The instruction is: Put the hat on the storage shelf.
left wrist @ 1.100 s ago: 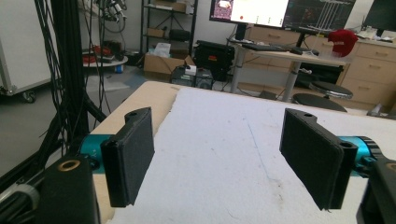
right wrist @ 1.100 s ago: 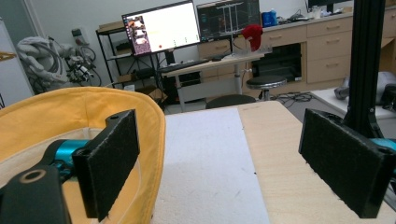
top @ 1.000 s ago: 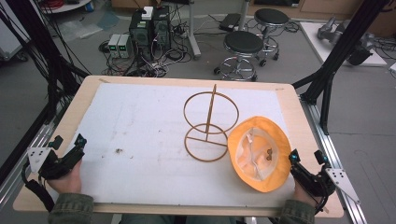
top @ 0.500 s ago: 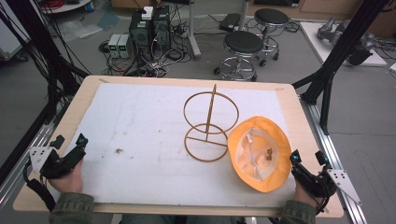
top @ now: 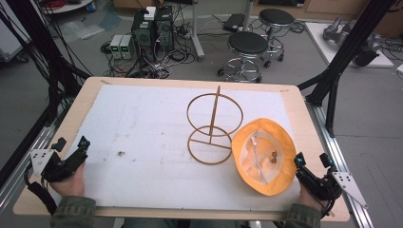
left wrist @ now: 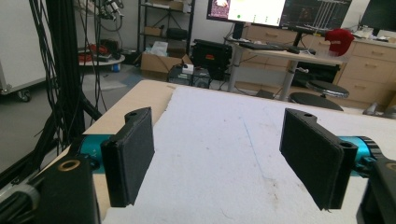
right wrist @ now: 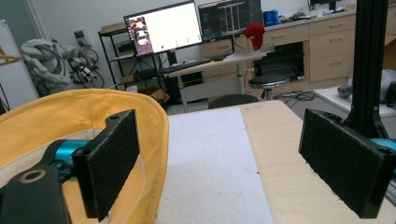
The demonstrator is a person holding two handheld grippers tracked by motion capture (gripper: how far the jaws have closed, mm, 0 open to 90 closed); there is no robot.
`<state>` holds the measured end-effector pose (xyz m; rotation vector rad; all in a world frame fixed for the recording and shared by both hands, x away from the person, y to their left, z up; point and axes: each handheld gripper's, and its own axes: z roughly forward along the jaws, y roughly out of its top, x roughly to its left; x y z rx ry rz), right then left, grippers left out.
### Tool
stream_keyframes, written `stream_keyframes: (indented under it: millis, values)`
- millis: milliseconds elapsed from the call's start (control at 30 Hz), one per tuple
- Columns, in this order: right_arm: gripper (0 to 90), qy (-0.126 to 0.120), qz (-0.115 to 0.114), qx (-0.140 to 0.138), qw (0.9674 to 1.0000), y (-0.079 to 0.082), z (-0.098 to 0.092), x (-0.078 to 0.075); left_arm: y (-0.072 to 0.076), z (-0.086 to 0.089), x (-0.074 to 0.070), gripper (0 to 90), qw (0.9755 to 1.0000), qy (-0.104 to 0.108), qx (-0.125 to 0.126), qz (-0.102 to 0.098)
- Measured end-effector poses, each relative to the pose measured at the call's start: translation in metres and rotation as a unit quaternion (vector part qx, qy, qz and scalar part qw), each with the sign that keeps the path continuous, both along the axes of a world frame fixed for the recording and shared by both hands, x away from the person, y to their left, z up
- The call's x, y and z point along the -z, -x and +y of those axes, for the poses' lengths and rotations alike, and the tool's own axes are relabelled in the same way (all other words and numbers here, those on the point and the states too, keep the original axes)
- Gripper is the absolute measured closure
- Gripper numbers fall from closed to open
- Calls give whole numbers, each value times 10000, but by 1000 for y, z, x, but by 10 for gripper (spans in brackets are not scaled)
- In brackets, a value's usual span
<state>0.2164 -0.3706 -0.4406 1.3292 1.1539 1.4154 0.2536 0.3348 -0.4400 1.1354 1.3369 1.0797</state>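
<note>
The orange fabric bucket hat is lying crown-down near the counter's near right corner, touching the two-ringed wooden stand meant to carry it, while the right gripper, jaws apart, is flanking its brim for a pick, and the left gripper, jaws apart, is waiting at the near left corner.

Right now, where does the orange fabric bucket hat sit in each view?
High view: orange fabric bucket hat lies upside down, lower right, beside the wooden ring stand.
Left gripper view: not in it.
Right gripper view: its brim fills the left, beside the left finger.
Shared landmark: the white foam mat.
</note>
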Motion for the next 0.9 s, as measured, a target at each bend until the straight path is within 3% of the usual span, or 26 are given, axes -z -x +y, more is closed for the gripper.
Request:
stream_keyframes:
  millis: [167, 267, 667, 900]
  values:
    - [113, 179, 99, -146, 9997, -2, 4, -3, -1, -1, 0, 264, 10000, -15, 9, 3]
    - [113, 122, 176, -254, 9994, -5, 8, -4, -1, -1, 0, 264, 10000, -7, 22, -3]
    - [113, 306, 292, -469, 9980, -11, 17, -5, -1, -2, 0, 265, 10000, -12, 40, 9]
    - [113, 295, 504, -644, 9962, -15, 21, -4, -1, -2, 0, 267, 10000, 7, 76, 19]
